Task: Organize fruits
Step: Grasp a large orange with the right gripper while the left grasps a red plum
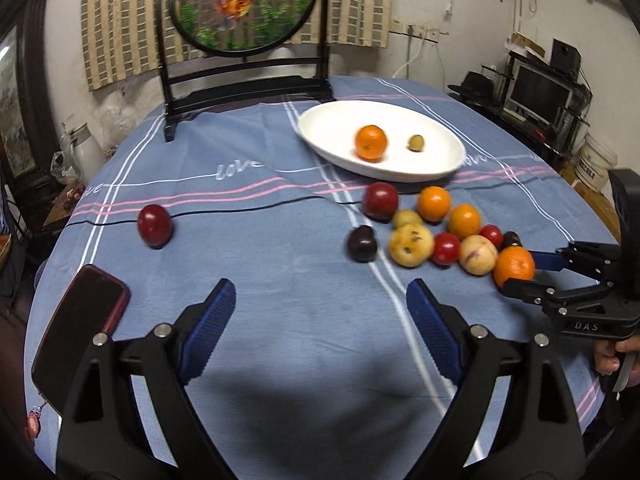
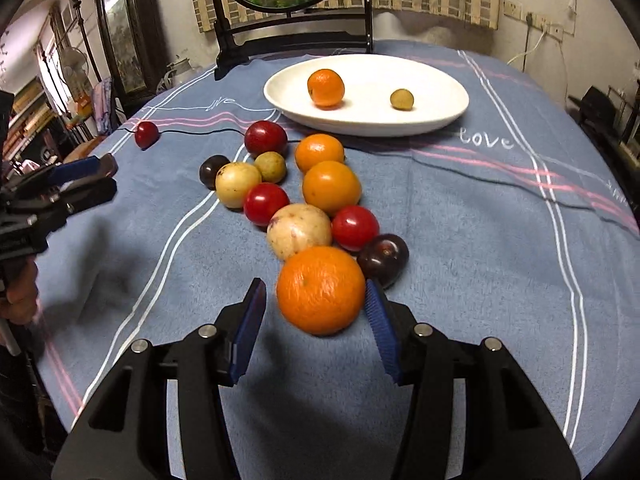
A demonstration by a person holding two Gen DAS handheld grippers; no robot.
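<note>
A white oval plate (image 2: 440,120) holds an orange (image 2: 326,88) and a small green-yellow fruit (image 2: 401,99); the plate also shows in the left wrist view (image 1: 320,128). A cluster of oranges, red, yellow and dark fruits lies in front of it. My right gripper (image 2: 316,300) is open around the nearest orange (image 2: 320,290); the right pad touches it, the left pad stands apart. The same orange shows in the left wrist view (image 1: 514,266). My left gripper (image 1: 320,304) is open and empty above bare cloth.
A lone red fruit (image 1: 155,225) lies at the left. A phone (image 1: 76,332) lies near the left gripper. A black stand with a round fish picture (image 1: 240,8) is at the table's back. Blue striped cloth (image 1: 280,280) covers the table.
</note>
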